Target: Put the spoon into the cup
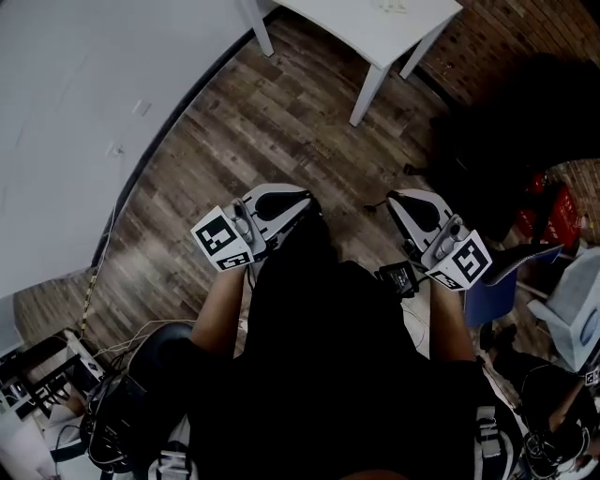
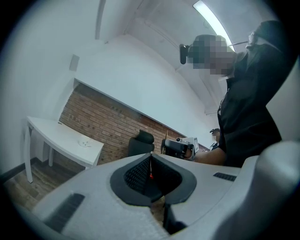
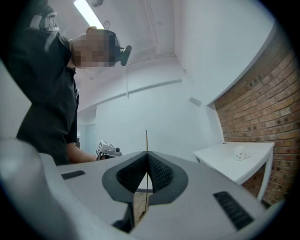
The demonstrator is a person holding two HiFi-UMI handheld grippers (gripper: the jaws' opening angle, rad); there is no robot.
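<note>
Left gripper (image 2: 151, 161) and right gripper (image 3: 146, 159), both closed on nothing, are being held level, well apart from the white table (image 1: 361, 26) ahead; spoon and cup unseen.

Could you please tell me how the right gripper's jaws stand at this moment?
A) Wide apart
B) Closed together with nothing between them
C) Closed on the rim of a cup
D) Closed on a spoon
B: in the right gripper view, the right gripper has its jaws meeting along a thin line, with nothing between them.
</note>
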